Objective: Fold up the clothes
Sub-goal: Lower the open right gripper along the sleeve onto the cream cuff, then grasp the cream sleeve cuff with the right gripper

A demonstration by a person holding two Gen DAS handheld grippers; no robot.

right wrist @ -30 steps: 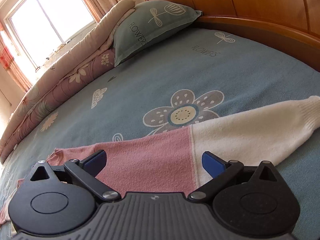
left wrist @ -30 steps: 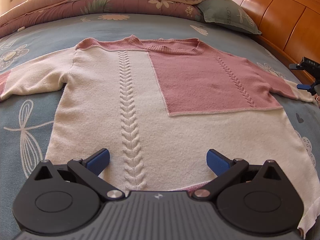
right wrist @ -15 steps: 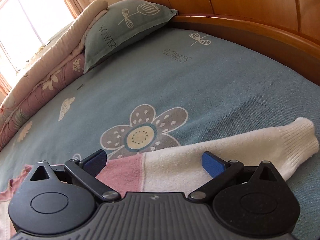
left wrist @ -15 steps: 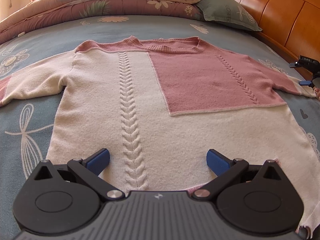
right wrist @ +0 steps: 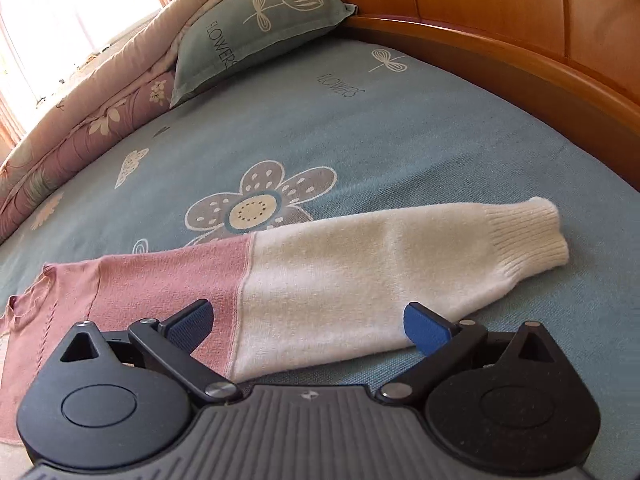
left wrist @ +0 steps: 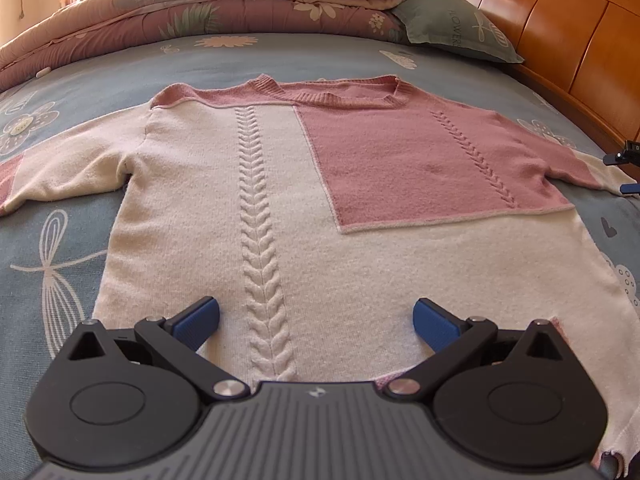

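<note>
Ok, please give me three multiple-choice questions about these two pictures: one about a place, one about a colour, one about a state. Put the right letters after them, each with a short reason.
1. Where does the sweater lie?
A. spread flat on the blue bedsheet
B. on top of the pillow
C. hanging on the headboard

2. What colour is the ribbed cuff of the sleeve in the right wrist view?
A. pink
B. cream
C. blue

3. In what state is the right tool?
A. shut on the sleeve
B. shut on the pillow
C. open, over the sleeve

Answers:
1. A, because body and sleeves are spread out on the sheet, apart from the pillow.
2. B, because only the upper sleeve is pink.
3. C, because its blue pads stand wide apart with the sleeve between them, ungripped.
</note>
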